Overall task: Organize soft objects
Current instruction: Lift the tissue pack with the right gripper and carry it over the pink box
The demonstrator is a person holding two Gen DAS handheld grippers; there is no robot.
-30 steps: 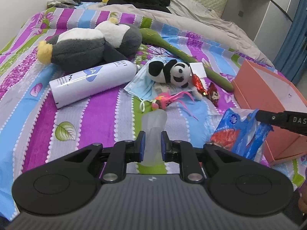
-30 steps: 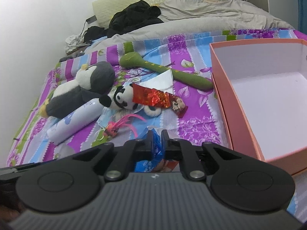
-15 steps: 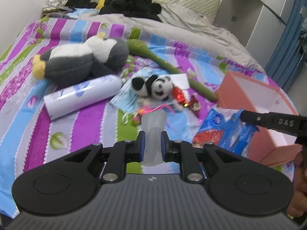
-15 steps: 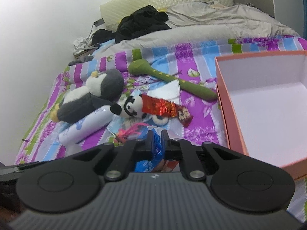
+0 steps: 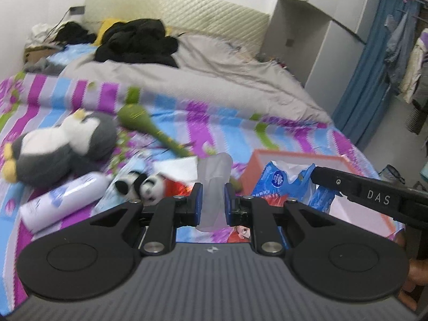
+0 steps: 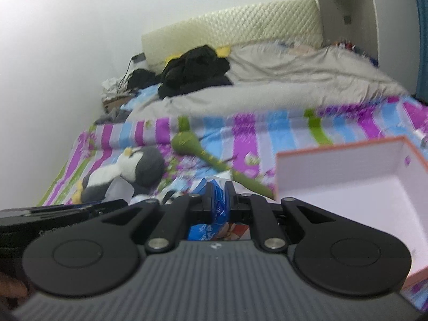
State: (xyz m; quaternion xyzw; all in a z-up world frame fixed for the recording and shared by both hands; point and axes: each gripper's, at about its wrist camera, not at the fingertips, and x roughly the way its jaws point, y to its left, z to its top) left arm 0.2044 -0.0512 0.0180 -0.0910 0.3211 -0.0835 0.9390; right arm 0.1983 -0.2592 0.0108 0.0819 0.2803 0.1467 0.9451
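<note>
Early stage: left claw [image 5: 212, 203] pinching translucent pouch [image 5: 214, 176], right claw [image 6: 218, 200] pinching blue packet [image 6: 218, 208]; orange box [image 6: 347, 187] at frame right looks empty; penguin plush [image 5: 61, 147], panda [image 5: 139, 184] left on bed [image 5: 240, 123].

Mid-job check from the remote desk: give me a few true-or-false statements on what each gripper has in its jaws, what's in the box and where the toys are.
1. The left gripper is shut on a translucent whitish soft piece. True.
2. The right gripper has open, empty jaws. False: it is shut on the blue and white plastic bag.
3. The orange cardboard box with a white inside already holds the small panda plush. False: its visible inside is bare; the small panda plush lies on the striped bedspread.
4. The grey and white penguin plush lies on the bedspread. True.
5. The long green plush stick is clamped in a gripper. False: it lies on the bedspread.
</note>
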